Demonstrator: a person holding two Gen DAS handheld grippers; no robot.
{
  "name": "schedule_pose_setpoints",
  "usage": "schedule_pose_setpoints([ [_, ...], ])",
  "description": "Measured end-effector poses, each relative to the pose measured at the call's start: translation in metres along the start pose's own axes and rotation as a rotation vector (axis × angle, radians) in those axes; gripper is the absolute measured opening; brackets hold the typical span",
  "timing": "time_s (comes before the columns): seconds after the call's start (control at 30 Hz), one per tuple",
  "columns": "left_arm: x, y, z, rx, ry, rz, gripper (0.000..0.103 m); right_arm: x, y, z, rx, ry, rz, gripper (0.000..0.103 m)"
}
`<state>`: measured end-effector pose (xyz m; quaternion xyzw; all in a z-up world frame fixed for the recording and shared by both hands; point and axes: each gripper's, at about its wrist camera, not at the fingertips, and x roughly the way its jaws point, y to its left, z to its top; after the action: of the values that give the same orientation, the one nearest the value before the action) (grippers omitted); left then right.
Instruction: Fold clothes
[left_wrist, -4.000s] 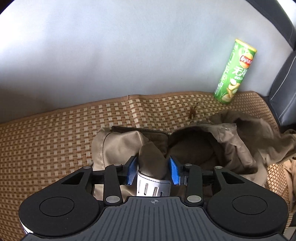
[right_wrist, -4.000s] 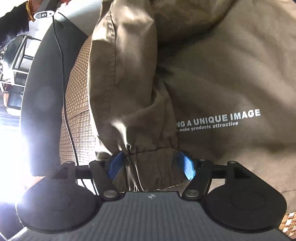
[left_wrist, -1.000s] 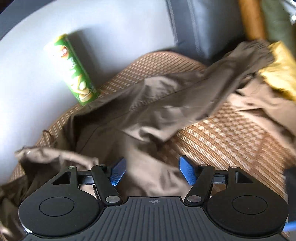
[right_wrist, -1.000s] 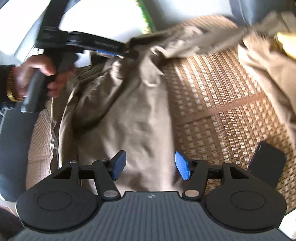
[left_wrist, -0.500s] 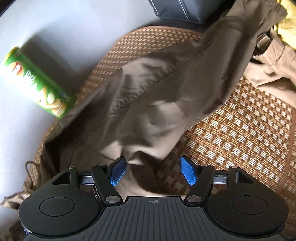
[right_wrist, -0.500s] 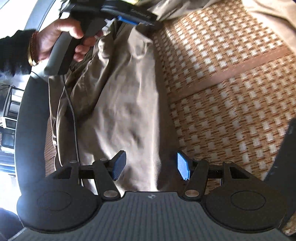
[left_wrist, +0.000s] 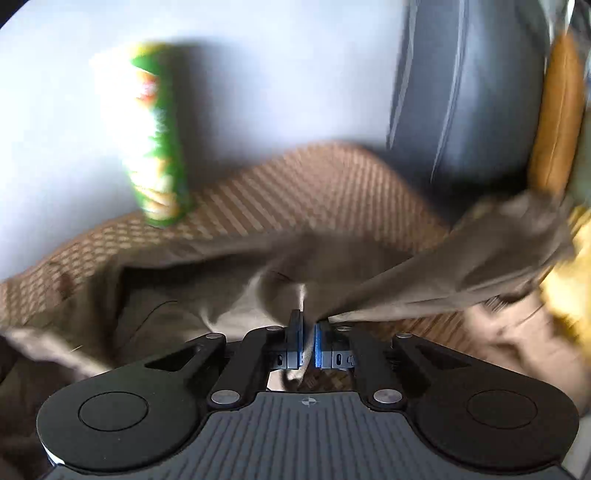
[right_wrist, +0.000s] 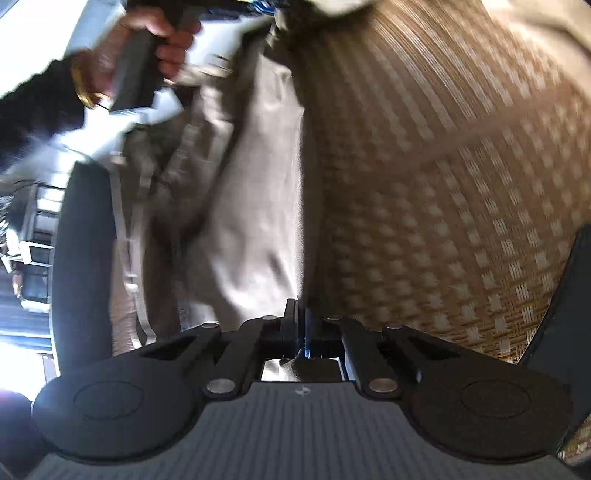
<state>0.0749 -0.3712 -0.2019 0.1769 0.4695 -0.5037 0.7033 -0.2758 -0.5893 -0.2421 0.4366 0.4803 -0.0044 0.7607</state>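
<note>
Clothes for folding are represented by one khaki jacket (left_wrist: 236, 280), spread over the woven mat (left_wrist: 332, 177) of a sofa seat and reaching from the back edge, near a green crisp can (left_wrist: 157, 147), toward the front edge. The left tool (left_wrist: 306, 341) is found clamped on a fold of the jacket, its jaws having just been closing with cloth between them; from it a sleeve (left_wrist: 461, 273) is drawn taut toward the far right corner of the seat, where a yellow garment (left_wrist: 576, 295) lies. The right tool (right_wrist: 301, 325) is likewise clamped on the jacket's near edge (right_wrist: 258, 221), its jaws also having just been closing on cloth. The long axis of the garment is judged to run between the two tools, so that the coming fold depends on both ends being carried together across the bare mat (right_wrist: 443, 184) to the right. Only the right wrist view shows the person's hand (right_wrist: 147, 48) on the left tool's handle at the jacket's far end; only the left wrist view shows the can, the grey cushion (left_wrist: 472, 92) and the stretched sleeve. Both views are blurred.
</note>
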Motion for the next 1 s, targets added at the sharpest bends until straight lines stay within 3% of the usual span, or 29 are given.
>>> schedule_pose_setpoints([
  [0.13,-0.075,0.044,-0.022,-0.125,-0.119,-0.018,0.001,-0.016,0.050,-0.007,-0.081,-0.018,0.083,0.003],
  [0.23,-0.105,0.074,-0.043,-0.138,-0.132,0.017,0.002,-0.006,0.085,-0.012,-0.140,0.006,0.137,0.003],
  [0.53,-0.135,0.162,-0.092,-0.287,-0.145,0.123,0.001,0.077,0.158,-0.019,-0.316,0.147,0.216,0.003],
  [0.8,-0.125,0.196,-0.128,-0.312,-0.103,0.183,0.001,0.154,0.174,-0.034,-0.422,0.318,0.106,0.004],
  [1.0,-0.089,0.210,-0.147,-0.291,-0.017,0.253,0.008,0.198,0.157,-0.041,-0.464,0.369,0.011,0.002],
])
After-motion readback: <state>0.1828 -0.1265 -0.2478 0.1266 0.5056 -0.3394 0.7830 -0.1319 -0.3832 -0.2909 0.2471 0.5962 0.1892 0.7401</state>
